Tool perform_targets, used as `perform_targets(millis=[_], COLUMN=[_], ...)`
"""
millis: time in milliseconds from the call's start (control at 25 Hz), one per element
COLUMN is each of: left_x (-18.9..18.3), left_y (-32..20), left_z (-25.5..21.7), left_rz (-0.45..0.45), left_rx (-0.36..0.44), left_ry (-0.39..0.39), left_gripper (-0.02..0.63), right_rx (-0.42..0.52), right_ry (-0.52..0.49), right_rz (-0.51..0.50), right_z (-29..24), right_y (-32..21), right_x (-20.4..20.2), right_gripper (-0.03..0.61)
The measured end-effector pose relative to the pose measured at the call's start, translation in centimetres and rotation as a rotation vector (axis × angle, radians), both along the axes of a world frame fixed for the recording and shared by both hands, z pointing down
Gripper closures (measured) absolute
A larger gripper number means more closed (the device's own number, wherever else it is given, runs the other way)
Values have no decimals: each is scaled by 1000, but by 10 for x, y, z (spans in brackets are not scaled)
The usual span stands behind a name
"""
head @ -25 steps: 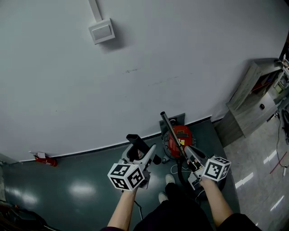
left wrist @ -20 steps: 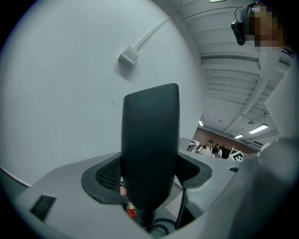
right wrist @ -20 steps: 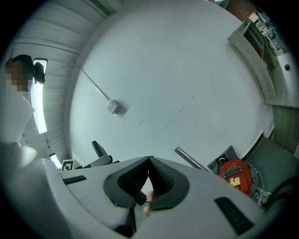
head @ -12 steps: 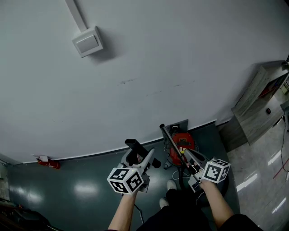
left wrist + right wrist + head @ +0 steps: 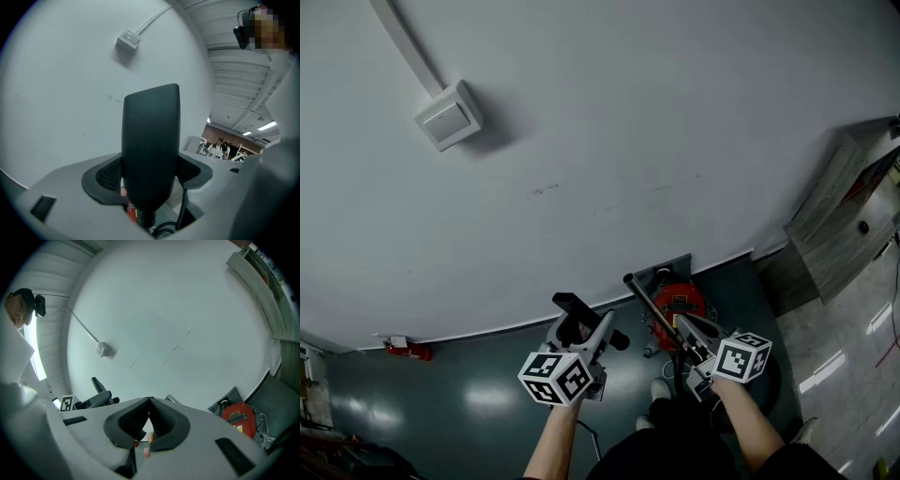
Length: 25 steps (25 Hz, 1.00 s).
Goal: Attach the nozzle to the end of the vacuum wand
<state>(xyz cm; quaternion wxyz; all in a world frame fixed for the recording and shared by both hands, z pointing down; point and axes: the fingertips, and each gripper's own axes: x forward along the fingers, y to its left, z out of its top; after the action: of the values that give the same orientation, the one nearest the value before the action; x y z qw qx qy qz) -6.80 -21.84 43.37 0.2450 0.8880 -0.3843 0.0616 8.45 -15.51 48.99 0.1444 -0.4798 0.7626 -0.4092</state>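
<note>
The vacuum wand (image 5: 649,307) slants up and to the left from beside the red vacuum cleaner (image 5: 682,302), with its free end toward the wall (image 5: 628,141). The black nozzle (image 5: 151,140) is left of that end and apart from it, its long axis also pointing at the wall. The left gripper (image 5: 150,176) clamps the nozzle between its pads, and the right gripper (image 5: 150,400), just beside the wand, has its jaws closed tip to tip.

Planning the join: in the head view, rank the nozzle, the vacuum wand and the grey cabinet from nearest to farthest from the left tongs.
1. nozzle: gripped in the left tongs.
2. vacuum wand: just to their right.
3. grey cabinet: far off at the right edge.
</note>
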Motion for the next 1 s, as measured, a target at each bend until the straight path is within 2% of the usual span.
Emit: perform_targets(millis=[440, 1000], left_x=[9, 5], left_y=[-25, -81], left_z=[-3, -11], left_rz=[-23, -48], left_rx=[18, 65], left_ry=[-14, 17], left_gripper=[287, 287], right_rx=[-9, 10], right_ry=[28, 255], right_rz=[-19, -53], right_z=[13, 41], right_y=[-19, -48], right_x=[3, -18], right_gripper=[561, 560])
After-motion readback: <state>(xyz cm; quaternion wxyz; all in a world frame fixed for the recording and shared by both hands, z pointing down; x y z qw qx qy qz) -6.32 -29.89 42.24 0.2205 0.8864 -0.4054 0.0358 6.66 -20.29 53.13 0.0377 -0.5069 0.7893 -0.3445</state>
